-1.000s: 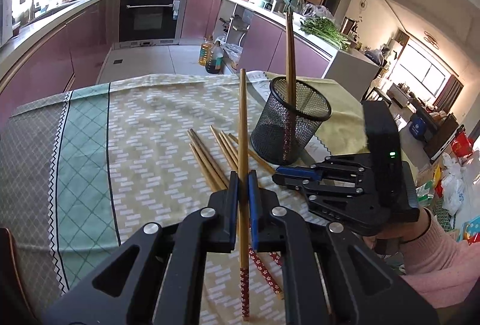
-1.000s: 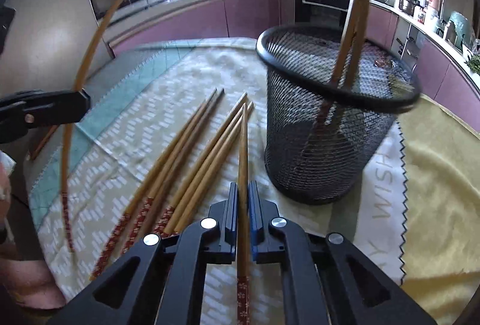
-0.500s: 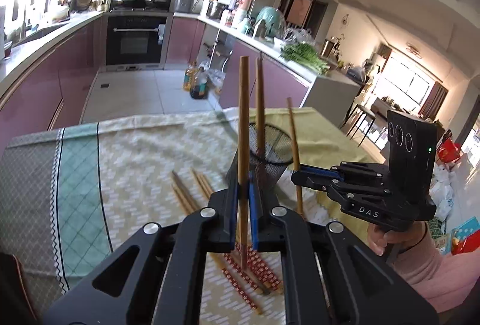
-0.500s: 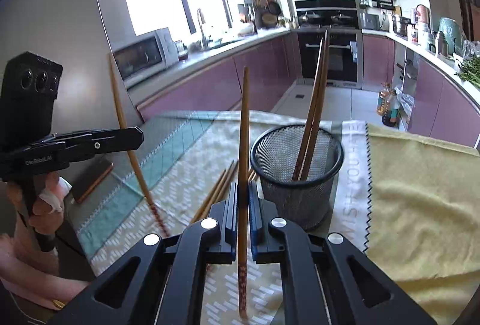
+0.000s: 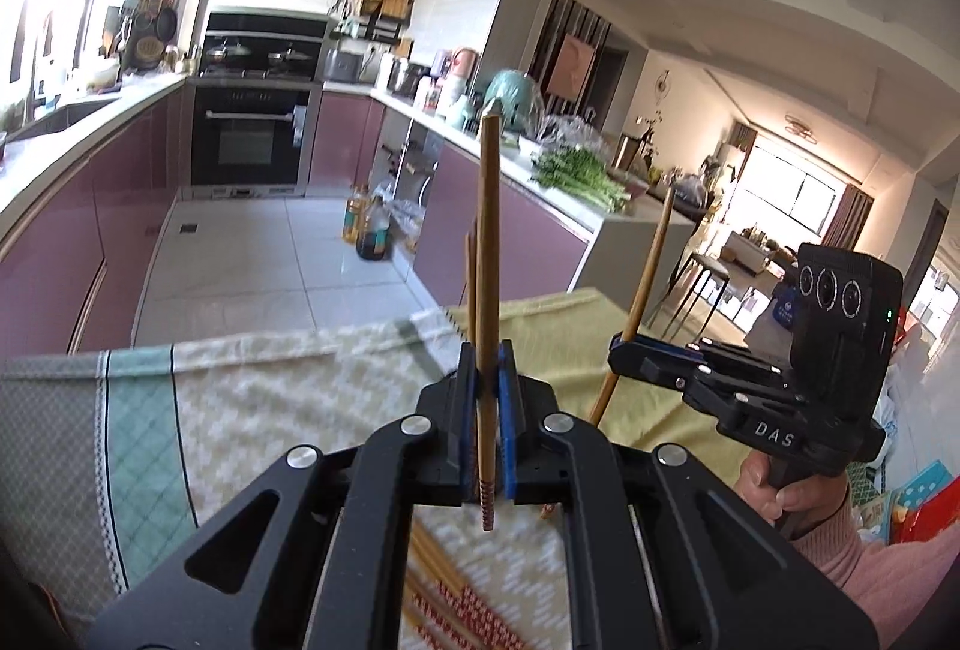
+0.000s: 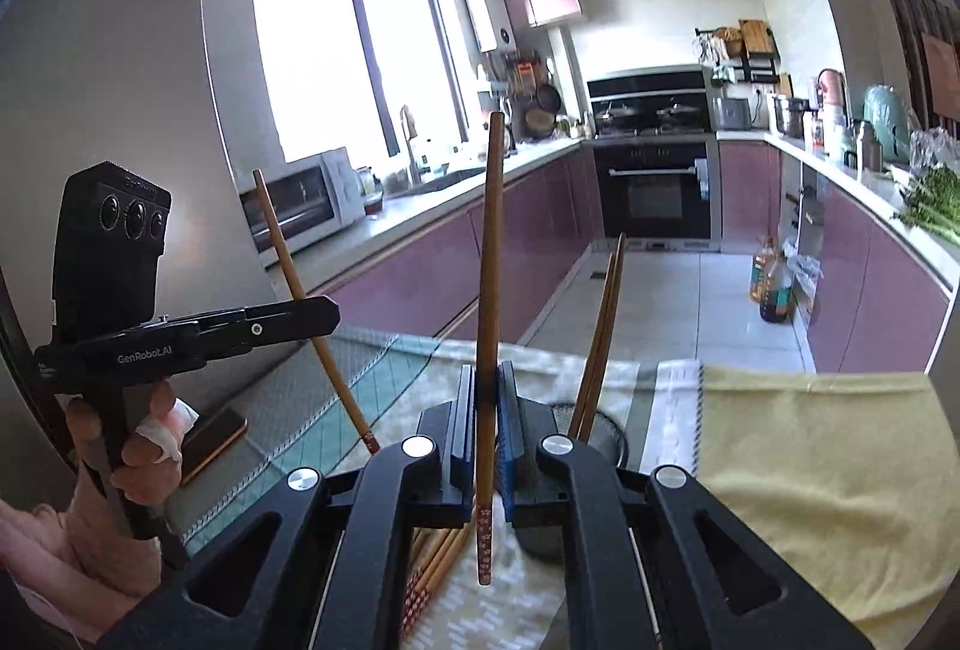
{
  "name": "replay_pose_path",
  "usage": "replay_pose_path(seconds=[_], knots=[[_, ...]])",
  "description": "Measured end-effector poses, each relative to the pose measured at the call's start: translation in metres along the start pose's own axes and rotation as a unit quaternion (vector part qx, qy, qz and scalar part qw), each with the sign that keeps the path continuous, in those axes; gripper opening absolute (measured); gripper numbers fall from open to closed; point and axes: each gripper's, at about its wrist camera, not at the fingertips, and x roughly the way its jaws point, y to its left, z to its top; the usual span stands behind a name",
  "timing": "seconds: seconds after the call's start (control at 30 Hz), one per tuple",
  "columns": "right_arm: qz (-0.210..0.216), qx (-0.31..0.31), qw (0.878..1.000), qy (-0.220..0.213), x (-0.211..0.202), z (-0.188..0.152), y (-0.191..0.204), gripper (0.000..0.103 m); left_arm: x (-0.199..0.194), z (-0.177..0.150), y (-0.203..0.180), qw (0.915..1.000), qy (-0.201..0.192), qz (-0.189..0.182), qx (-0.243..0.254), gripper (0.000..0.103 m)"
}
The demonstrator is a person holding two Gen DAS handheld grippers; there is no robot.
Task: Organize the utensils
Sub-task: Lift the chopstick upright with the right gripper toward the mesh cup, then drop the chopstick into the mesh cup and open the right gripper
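My left gripper (image 5: 487, 368) is shut on one wooden chopstick (image 5: 487, 260), held upright with its red patterned end hanging below the pads. My right gripper (image 6: 486, 386) is shut on another upright chopstick (image 6: 489, 260). Each gripper shows in the other view: the right gripper (image 5: 624, 350) with its chopstick (image 5: 647, 284), the left gripper (image 6: 324, 311) with its chopstick (image 6: 300, 290). The black mesh cup (image 6: 603, 431) stands just beyond the right fingers, mostly hidden, with two chopsticks (image 6: 600, 338) in it. Several loose chopsticks (image 6: 438, 560) lie on the cloth below.
A patterned tablecloth (image 5: 252, 410) and a yellow cloth (image 6: 810, 470) cover the table. A phone (image 6: 213, 440) lies near the table's left edge by the hand holding the left gripper. Beyond the table are kitchen counters and an oven.
Both grippers have risen well above the table, each carrying its chopstick. The views have tilted up, so the mesh cup and loose chopsticks have sunk toward the bottom of the frames.
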Motion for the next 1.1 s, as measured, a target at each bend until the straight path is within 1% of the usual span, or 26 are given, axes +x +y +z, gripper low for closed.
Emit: replay_pose_path(seconds=[0.2,0.33,0.43,0.5,0.67,0.77,0.97,1.1], knots=[[-0.007,-0.001,1.0,-0.022,-0.001,0.018,-0.007,0.006,0.009,0.027,-0.012,0.9997,-0.02,-0.002,0.014,0.007],[-0.015,-0.001,0.999,-0.032,0.003,0.026,-0.013,0.006,0.018,0.036,-0.02,0.9994,-0.024,0.004,0.024,0.007],[-0.03,0.0,0.999,-0.031,0.012,0.027,-0.019,0.006,0.03,0.039,-0.022,0.9996,-0.012,0.008,0.023,0.007],[-0.031,0.007,0.999,-0.026,0.017,0.026,-0.021,0.006,0.042,0.038,-0.021,0.9997,0.001,0.011,0.02,0.007],[-0.04,0.017,0.999,0.002,0.039,0.018,-0.032,0.006,0.067,0.03,-0.018,0.9987,0.036,0.019,0.029,0.007],[-0.04,0.027,0.998,0.027,0.051,0.01,-0.039,0.006,0.082,0.019,-0.017,0.9967,0.067,0.024,0.04,0.007],[-0.041,0.039,0.996,0.074,0.069,-0.005,-0.043,0.006,0.107,0.001,-0.013,0.9921,0.11,0.023,0.054,0.007],[-0.047,0.041,0.993,0.097,0.08,-0.011,-0.046,0.006,0.123,-0.003,-0.007,0.9899,0.127,0.029,0.057,0.007]])
